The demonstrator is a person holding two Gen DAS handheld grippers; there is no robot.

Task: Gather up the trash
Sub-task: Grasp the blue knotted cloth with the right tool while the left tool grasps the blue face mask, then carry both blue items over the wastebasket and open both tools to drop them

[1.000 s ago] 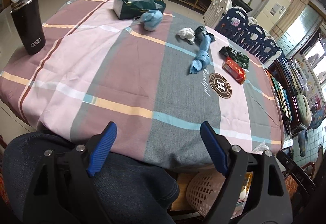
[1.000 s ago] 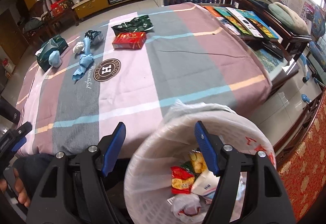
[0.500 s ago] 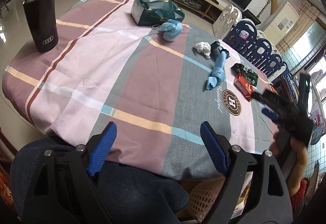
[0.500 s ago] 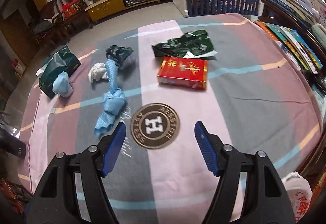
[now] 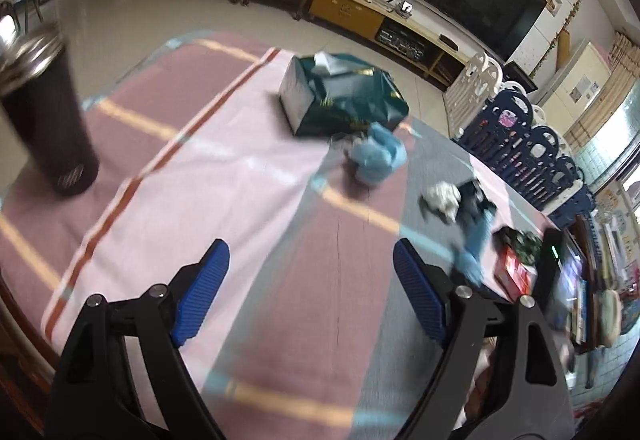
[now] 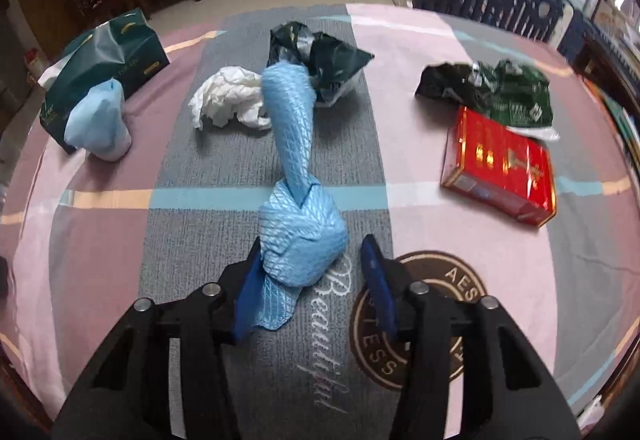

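Trash lies on the checked tablecloth point(image 6: 420, 52). A knotted light-blue plastic bag point(image 6: 298, 200) lies in the middle, its knot between the fingers of my right gripper point(image 6: 310, 272), which is partly closed around it; the left pad touches the bag, the right pad stands apart. Behind it lie a white crumpled tissue point(image 6: 228, 100), a dark crumpled bag point(image 6: 320, 56), a green wrapper point(image 6: 500, 88) and a red box point(image 6: 500, 168). My left gripper point(image 5: 310, 292) is open and empty above the cloth. A small blue bag point(image 5: 378, 156) lies ahead of it.
A dark green tissue pack point(image 5: 340, 96) stands at the far side, also in the right wrist view point(image 6: 108, 64). A black tumbler point(image 5: 44, 116) stands at the left edge. A blue-and-white play fence point(image 5: 524, 144) stands beyond the table.
My right gripper has moved forward and down over the table and narrowed around the blue bag's knot. My left gripper has moved forward over the cloth, still open.
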